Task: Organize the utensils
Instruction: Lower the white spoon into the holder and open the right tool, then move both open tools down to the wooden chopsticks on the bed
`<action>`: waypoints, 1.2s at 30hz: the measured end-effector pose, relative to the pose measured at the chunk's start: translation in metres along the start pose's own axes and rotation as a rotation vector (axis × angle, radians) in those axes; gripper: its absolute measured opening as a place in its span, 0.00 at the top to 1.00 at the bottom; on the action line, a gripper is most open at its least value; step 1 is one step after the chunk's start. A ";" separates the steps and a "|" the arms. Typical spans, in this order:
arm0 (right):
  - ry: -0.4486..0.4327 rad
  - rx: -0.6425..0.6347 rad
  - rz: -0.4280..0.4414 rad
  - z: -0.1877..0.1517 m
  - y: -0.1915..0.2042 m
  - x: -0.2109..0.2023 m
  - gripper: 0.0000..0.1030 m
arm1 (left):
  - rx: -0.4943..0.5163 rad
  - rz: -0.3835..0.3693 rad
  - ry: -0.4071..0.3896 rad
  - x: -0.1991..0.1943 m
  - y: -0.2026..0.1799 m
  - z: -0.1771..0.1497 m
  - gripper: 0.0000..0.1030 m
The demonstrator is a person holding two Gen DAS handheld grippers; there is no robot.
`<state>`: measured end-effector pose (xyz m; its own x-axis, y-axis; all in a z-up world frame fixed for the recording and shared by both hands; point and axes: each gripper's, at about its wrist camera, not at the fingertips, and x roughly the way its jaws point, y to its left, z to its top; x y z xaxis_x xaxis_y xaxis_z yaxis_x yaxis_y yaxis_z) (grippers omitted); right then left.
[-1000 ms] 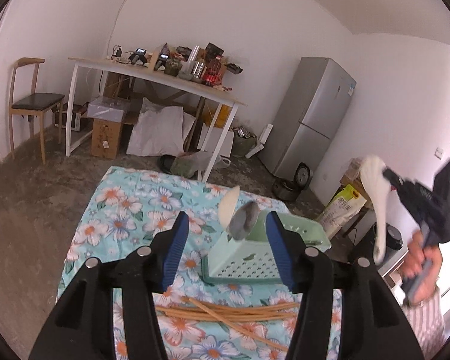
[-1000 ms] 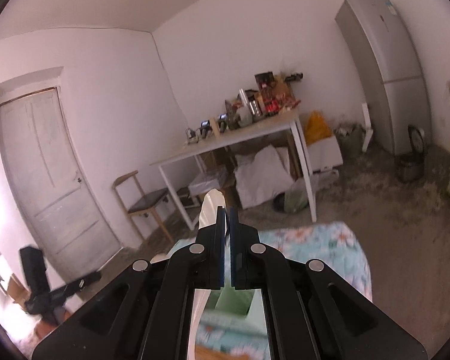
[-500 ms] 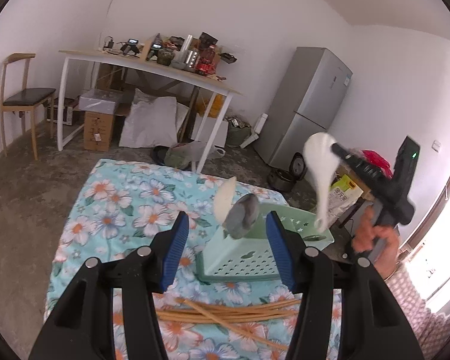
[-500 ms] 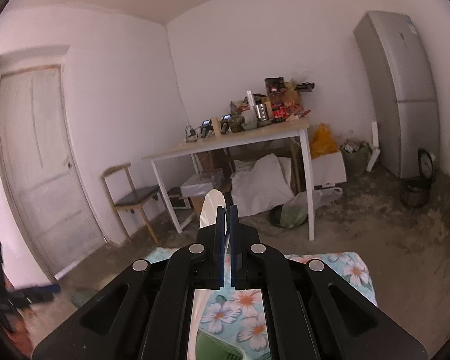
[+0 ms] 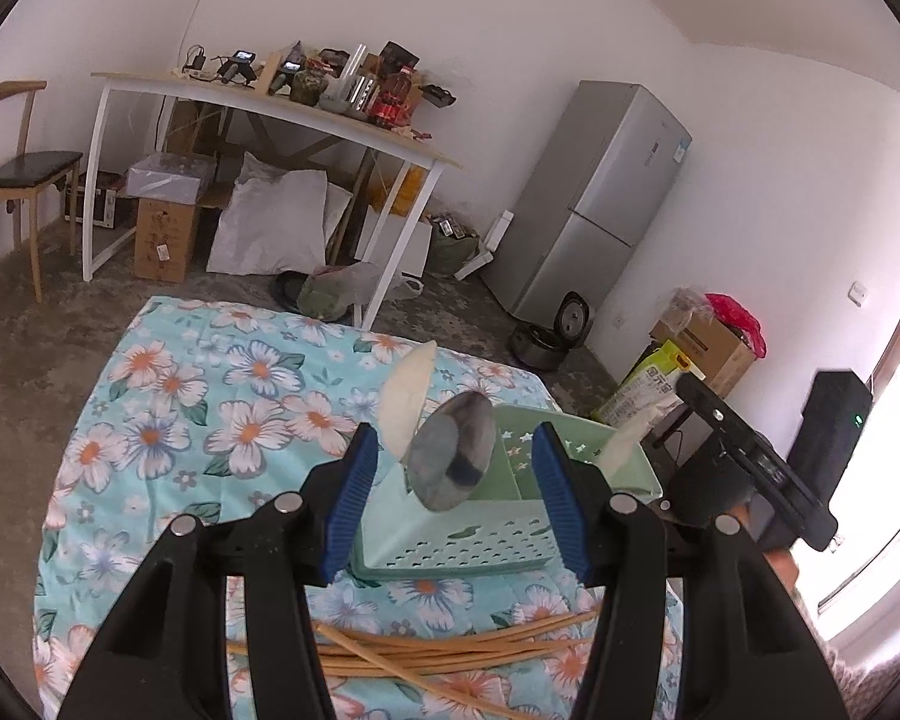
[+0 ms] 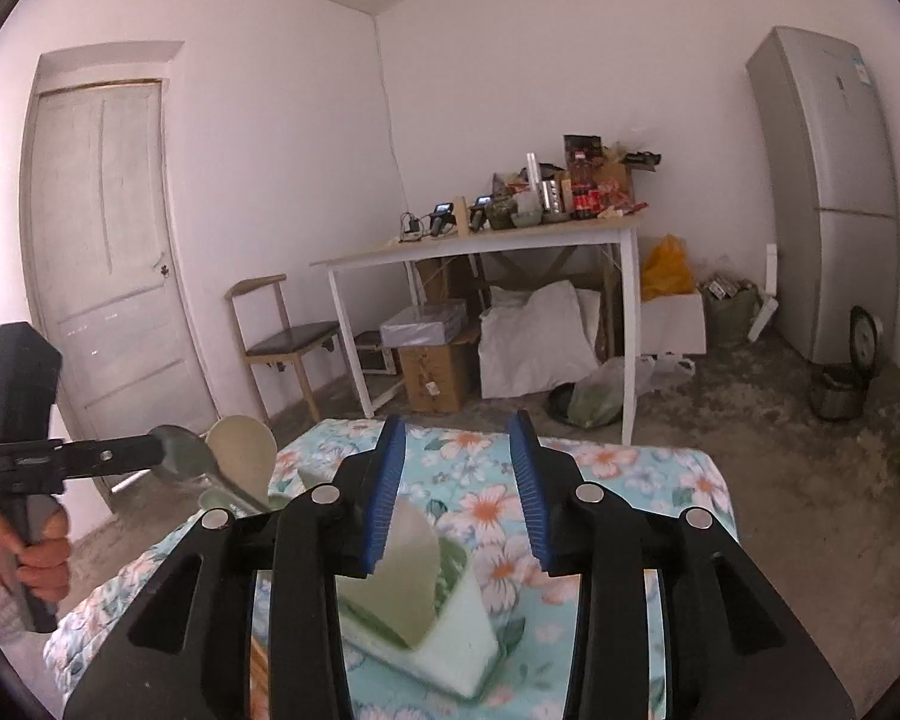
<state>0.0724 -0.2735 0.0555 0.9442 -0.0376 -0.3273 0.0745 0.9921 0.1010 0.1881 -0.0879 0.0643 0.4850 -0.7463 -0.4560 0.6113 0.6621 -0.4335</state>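
Note:
A pale green basket (image 5: 498,540) stands on the flowered tablecloth (image 5: 210,396). A white spoon (image 5: 408,402) and a grey spoon (image 5: 453,456) stand in its near compartment. My left gripper (image 5: 455,429) is open just before them; its pads touch neither. A second white spoon (image 6: 411,564) leans in the basket (image 6: 450,648) under my right gripper (image 6: 457,426). Its jaws are opening, and the spoon stands loose by the left pad. That spoon (image 5: 624,444) shows beside the right gripper (image 5: 687,387) in the left wrist view. Several bamboo chopsticks (image 5: 450,648) lie in front of the basket.
A hand (image 6: 36,552) holds the left gripper (image 6: 150,450) at the table's left side. Beyond the table stand a cluttered white desk (image 5: 270,102), a chair (image 5: 18,174), a grey fridge (image 5: 600,210) and a door (image 6: 108,240). Boxes and bags lie on the floor.
My right gripper came down to the basket with the white spoon and its jaws parted, leaving the spoon standing in the basket. The left gripper drifted a little closer to the basket.

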 end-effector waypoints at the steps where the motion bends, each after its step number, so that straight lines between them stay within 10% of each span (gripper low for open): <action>1: -0.008 0.028 0.004 -0.001 -0.003 -0.006 0.66 | -0.003 -0.004 0.001 0.001 0.000 0.000 0.50; 15: -0.013 0.305 0.005 -0.024 -0.042 -0.044 0.63 | 0.025 -0.091 -0.004 0.031 -0.025 0.012 0.54; 26: -0.001 0.315 0.038 -0.021 -0.039 -0.048 0.58 | 0.126 0.019 -0.104 0.015 -0.041 0.023 0.57; 36: 0.084 0.237 0.158 -0.008 0.016 -0.037 0.49 | 0.104 0.105 -0.076 -0.040 -0.019 -0.010 0.32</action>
<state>0.0363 -0.2548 0.0622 0.9210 0.1353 -0.3653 0.0104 0.9289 0.3703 0.1510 -0.0702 0.0826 0.5927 -0.6792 -0.4329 0.6145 0.7288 -0.3021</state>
